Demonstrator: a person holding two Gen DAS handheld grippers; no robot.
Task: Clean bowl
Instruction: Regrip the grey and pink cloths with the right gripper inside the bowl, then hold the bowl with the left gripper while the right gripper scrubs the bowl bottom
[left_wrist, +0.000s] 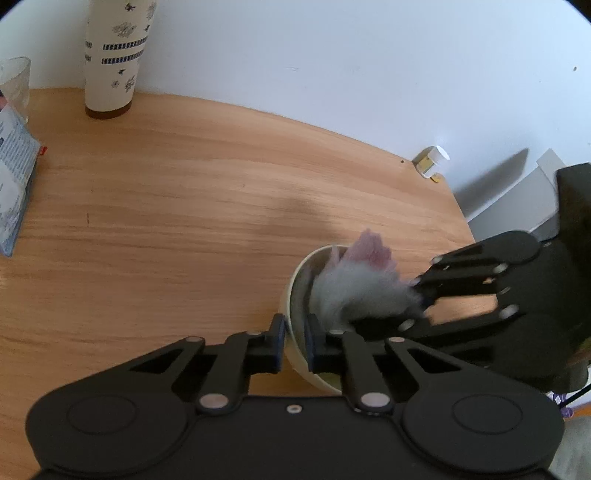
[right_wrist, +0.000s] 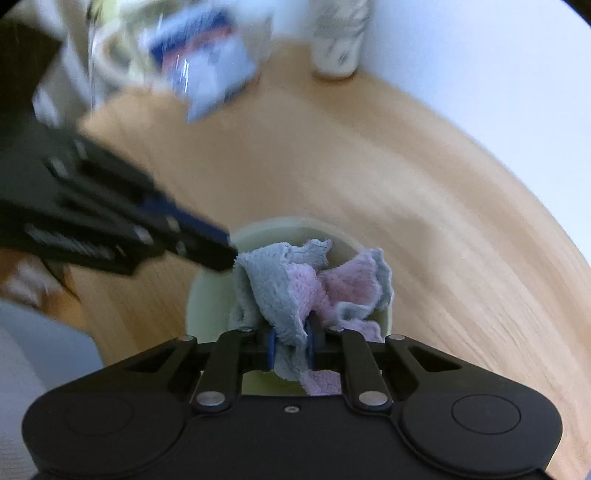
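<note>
Bowl: one, pale cream bowl (left_wrist: 291, 295), on the wooden tabletop (left_wrist: 166, 206) near its right edge.
Left claw (left_wrist: 295, 332): clamped on the bowl's near rim, one finger outside the wall, one inside.
Right claw (right_wrist: 290, 349): pinched tight on one grey-and-pink cloth (right_wrist: 295, 284), which is bunched inside the bowl.
Progress: by my reading, wiping is just starting (bowl steadied, cloth in); the inner wall is yet to be rubbed round.
Residue: cannot tell, cloth hides the bottom.
Others: one patterned paper cup (left_wrist: 114, 55), one clear glass (left_wrist: 14, 85), one printed packet (left_wrist: 14, 177), one small white-capped bottle (left_wrist: 432, 160).
</note>
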